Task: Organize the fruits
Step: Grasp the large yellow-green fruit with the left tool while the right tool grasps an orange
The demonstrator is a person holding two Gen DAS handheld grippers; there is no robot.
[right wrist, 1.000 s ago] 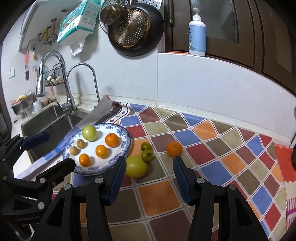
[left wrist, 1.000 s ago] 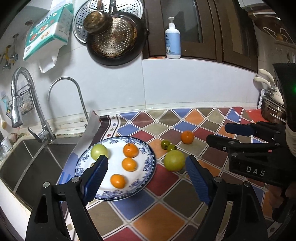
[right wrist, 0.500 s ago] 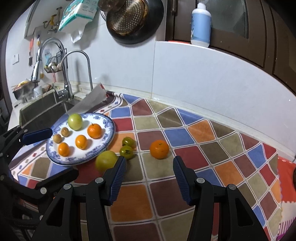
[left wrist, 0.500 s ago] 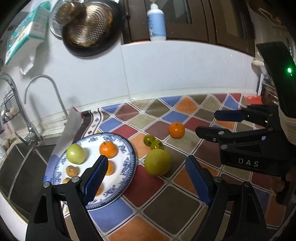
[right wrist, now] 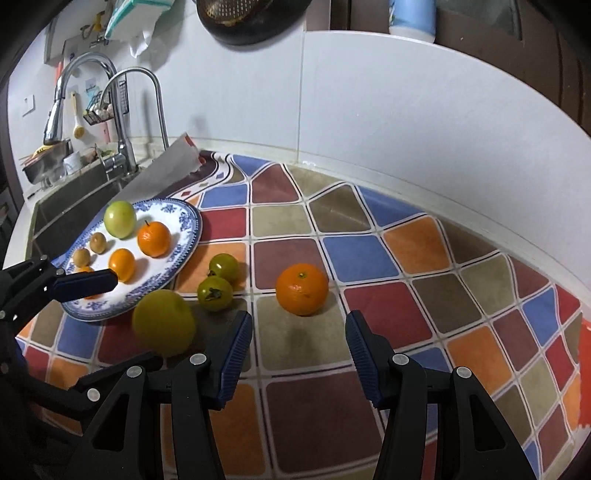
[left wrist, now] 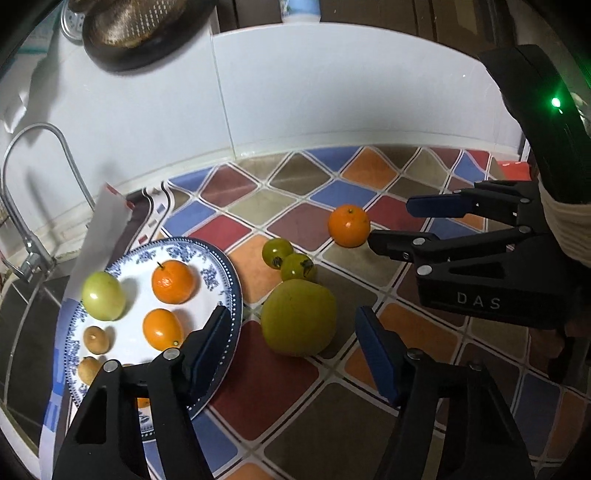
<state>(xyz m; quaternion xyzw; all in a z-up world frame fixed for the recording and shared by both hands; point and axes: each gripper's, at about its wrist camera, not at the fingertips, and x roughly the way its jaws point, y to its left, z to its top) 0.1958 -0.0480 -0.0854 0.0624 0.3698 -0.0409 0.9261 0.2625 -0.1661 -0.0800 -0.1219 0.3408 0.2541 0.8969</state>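
Observation:
A blue-patterned white plate [left wrist: 218, 266] [right wrist: 184, 236] holds a green apple [left wrist: 103, 295], oranges and small brown fruits. On the counter beside it lie a large yellow-green fruit [left wrist: 298, 316] [right wrist: 163, 328], two small green fruits [left wrist: 290, 260] [right wrist: 219, 282] and an orange [left wrist: 348, 225] [right wrist: 302, 288]. My left gripper [left wrist: 293, 350] is open, its fingers either side of the large yellow-green fruit, just short of it. My right gripper [right wrist: 298, 343] is open, just short of the orange; it also shows in the left wrist view [left wrist: 391, 221].
A colourful diamond-pattern mat [right wrist: 369, 258] covers the counter. A sink [right wrist: 66, 206] with two taps [right wrist: 122, 110] lies left of the plate. A white tiled wall [left wrist: 295, 92] runs behind, with a pan [left wrist: 140, 33] hanging on it.
Both grippers have moved forward and down. The left one has closed in on the large yellow-green fruit, the right one on the orange. Both stay open.

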